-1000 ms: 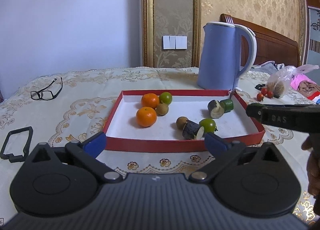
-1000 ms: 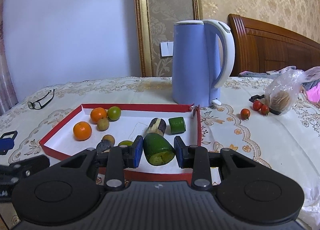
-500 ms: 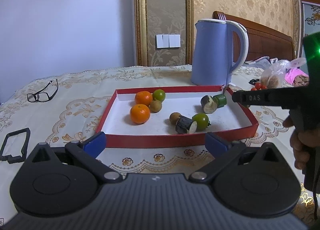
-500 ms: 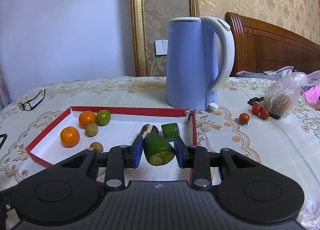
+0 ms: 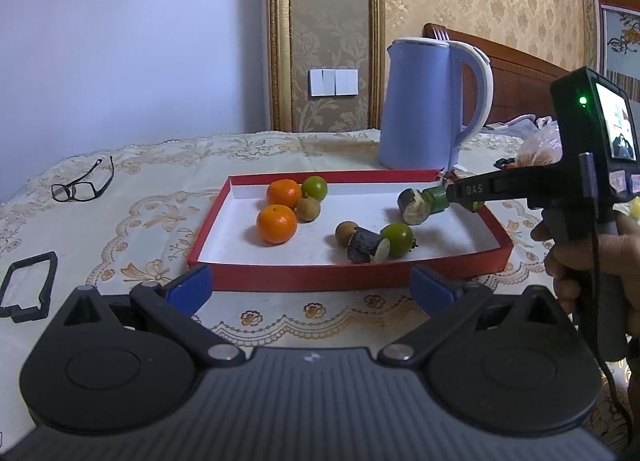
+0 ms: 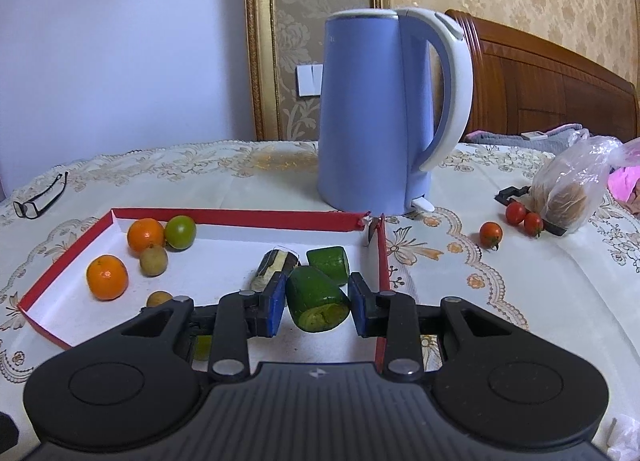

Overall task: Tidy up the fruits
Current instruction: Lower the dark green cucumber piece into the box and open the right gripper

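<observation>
The green fruit piece [image 6: 317,297] sits between the right gripper [image 6: 318,301]'s blue pads over the red tray [image 6: 280,215], with small gaps on both sides, so it looks freed, though contact is hard to judge. It could roll onto the cut piece [image 6: 329,263] just ahead. Half a second ago the pads pinched it. The left gripper [image 5: 310,289] hangs wide open and empty, short of the tray.

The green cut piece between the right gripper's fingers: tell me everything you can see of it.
The green cut piece is a stubby chunk with smooth dark green skin and a yellowish-green cut face turned toward the camera. It sits tilted between the right gripper's blue pads, over the white floor of the red tray near its right wall. The left pad looks to be touching it; a slight gap shows at the right pad. A second green chunk lies just behind it. Whether it rests on the tray is unclear.
</observation>
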